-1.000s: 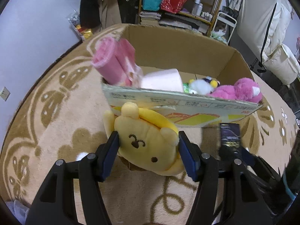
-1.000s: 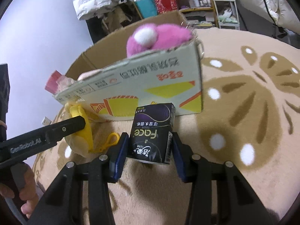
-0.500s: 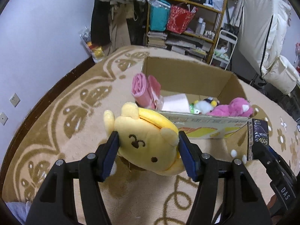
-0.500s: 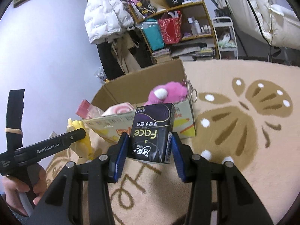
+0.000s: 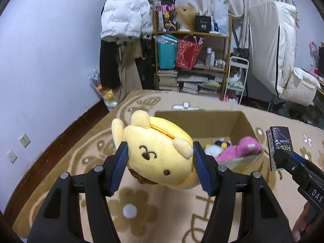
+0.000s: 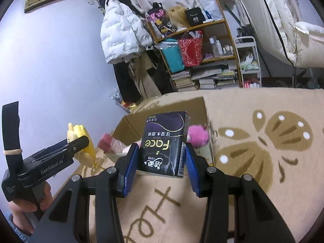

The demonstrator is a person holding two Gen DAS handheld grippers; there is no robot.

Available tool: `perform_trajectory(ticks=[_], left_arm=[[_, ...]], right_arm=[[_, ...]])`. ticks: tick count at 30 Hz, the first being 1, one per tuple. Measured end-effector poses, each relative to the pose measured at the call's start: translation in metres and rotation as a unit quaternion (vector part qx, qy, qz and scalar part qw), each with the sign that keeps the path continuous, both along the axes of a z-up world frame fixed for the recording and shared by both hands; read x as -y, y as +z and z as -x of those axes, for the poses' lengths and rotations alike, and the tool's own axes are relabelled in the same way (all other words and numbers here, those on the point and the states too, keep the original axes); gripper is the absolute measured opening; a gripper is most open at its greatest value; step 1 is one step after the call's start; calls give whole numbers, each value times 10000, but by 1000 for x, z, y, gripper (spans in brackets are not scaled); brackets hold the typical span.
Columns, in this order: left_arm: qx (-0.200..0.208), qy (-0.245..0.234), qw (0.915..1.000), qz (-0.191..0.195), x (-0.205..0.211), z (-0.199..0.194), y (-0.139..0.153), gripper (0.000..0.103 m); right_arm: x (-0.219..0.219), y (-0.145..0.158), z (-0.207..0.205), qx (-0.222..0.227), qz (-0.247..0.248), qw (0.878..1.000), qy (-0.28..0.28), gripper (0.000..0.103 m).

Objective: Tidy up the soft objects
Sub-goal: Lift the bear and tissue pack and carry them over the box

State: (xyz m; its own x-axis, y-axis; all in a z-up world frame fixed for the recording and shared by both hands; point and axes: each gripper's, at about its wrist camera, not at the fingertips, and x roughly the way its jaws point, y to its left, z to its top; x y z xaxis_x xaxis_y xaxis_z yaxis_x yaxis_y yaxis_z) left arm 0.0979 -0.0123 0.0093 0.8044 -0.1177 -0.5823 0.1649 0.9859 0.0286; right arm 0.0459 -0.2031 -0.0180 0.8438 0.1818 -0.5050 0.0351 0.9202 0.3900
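My left gripper [image 5: 160,162] clenches the yellow plush [image 5: 160,154], my right gripper [image 6: 162,162] the tissue pack [image 6: 164,141], both above the carpet before the box [image 5: 222,121]; releasing short drops them outside.

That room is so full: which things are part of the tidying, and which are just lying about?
Part of the job:
- yellow plush, in left gripper
- tissue pack, in right gripper
- cardboard box
- pink plush inside it

Just lying about:
- white jacket
- shelf
- rug
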Motion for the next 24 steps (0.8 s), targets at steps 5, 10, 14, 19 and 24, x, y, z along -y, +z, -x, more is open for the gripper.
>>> perform_trajectory(ticks=[5,10,14,19,24], left_arm=[[210,-110,9997,-97,13,-14,12,61],[509,-106,9981,-344,27,-27,15,61],[385,-145,9991,-102,34,-47,13,61],[404,-250,9987,-209,43,-66,11,62],[238,-283,9991,-191,47,-76,3,62]], right_arm=[[1,10,-10,35,132,9999,10,48],[-1,21,-27,93,369,9992,104,48],[-1,23,-41,72,409,9990,143,48],[0,21,-59,12,559,9983,187,48],[1,15,-75,-76,718,9972,196,48]])
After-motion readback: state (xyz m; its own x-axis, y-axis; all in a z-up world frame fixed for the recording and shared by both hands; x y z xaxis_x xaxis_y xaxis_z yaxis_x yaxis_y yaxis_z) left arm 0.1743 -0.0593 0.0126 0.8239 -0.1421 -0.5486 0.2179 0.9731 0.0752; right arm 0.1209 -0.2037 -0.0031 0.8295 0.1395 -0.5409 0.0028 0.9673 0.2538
